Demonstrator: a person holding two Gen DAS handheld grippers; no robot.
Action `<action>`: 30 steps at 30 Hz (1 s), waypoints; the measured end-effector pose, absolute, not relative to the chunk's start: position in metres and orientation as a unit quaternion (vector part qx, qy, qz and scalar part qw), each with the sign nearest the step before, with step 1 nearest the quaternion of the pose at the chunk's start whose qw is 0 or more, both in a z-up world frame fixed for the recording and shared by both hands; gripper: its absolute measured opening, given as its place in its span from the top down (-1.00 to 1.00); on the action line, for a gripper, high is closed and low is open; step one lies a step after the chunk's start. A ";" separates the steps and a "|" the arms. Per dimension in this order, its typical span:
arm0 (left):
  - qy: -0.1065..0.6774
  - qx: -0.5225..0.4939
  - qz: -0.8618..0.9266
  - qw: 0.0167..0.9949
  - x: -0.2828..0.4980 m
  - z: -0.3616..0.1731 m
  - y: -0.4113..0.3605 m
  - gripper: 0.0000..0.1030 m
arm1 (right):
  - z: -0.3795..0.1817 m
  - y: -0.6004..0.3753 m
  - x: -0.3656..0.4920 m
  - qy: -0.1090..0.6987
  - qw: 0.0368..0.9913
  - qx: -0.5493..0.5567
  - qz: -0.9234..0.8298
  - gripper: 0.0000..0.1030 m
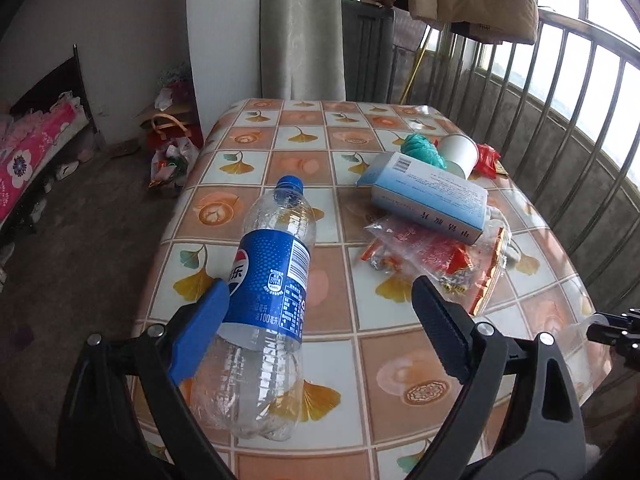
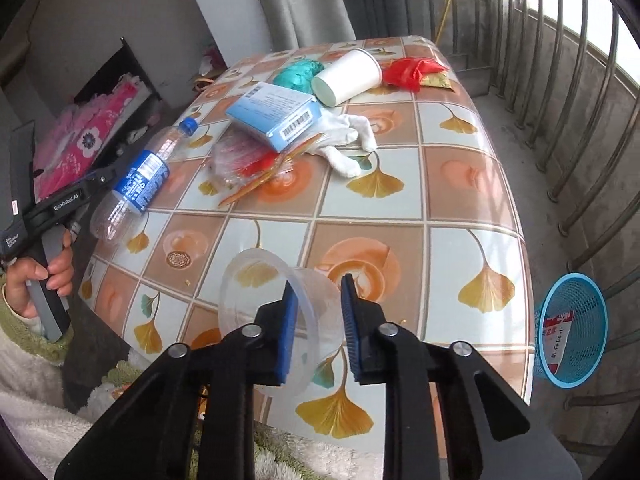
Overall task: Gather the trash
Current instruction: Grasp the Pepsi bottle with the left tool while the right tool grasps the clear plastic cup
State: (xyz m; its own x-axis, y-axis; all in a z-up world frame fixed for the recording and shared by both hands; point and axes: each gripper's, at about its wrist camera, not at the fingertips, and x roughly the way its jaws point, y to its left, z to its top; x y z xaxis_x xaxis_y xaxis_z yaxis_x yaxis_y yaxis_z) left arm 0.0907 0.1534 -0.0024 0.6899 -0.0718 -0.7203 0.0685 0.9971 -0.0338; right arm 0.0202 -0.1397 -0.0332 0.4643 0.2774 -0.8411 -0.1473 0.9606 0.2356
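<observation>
Trash covers my desk (image 2: 460, 208). Low in the frame, my right tongs (image 2: 320, 312) pinch the thin wall of a clear tub (image 2: 256, 280), light and bendy. My left tongs (image 1: 320, 320) gape around an empty bottle (image 1: 272, 280), squeezing nothing

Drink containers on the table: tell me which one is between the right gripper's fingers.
The clear plastic cup, lying on its side at the near edge. The white paper cup lies far back; the Pepsi bottle is at the left gripper.

Right gripper (image 2: 320, 328) clamped on clear plastic cup (image 2: 276, 312) at tiled tablecloth (image 2: 460, 208) edge, blue wastebasket (image 2: 572, 328) just beside.
</observation>
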 end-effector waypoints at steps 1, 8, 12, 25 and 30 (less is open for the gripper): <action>0.396 0.003 -0.035 0.918 0.096 -0.005 0.153 -0.71 | -0.034 -0.144 0.022 0.504 0.852 0.071 0.120 0.71; 0.445 0.007 -0.005 0.896 0.130 -0.026 0.166 -0.58 | -0.042 -0.163 0.031 0.513 0.845 0.113 0.104 0.87; 0.472 0.005 -0.001 0.882 0.141 -0.036 0.170 -0.49 | -0.044 -0.168 0.034 0.512 0.844 0.124 0.101 0.87; 0.490 -0.021 0.005 0.871 0.146 -0.044 0.176 -0.11 | -0.045 -0.172 0.041 0.511 0.841 0.145 0.105 0.87; 0.483 -0.037 0.004 0.875 0.142 -0.042 0.179 -0.10 | -0.045 -0.174 0.042 0.510 0.841 0.150 0.105 0.87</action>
State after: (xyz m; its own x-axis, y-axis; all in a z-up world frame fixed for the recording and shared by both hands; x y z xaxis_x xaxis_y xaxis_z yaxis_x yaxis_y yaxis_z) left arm 0.1416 0.1789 -0.0421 0.5326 -0.0286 -0.8459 -0.0438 0.9972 -0.0613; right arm 0.0417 -0.1736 -0.0453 0.4586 0.3302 -0.8250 -0.0236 0.9326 0.3602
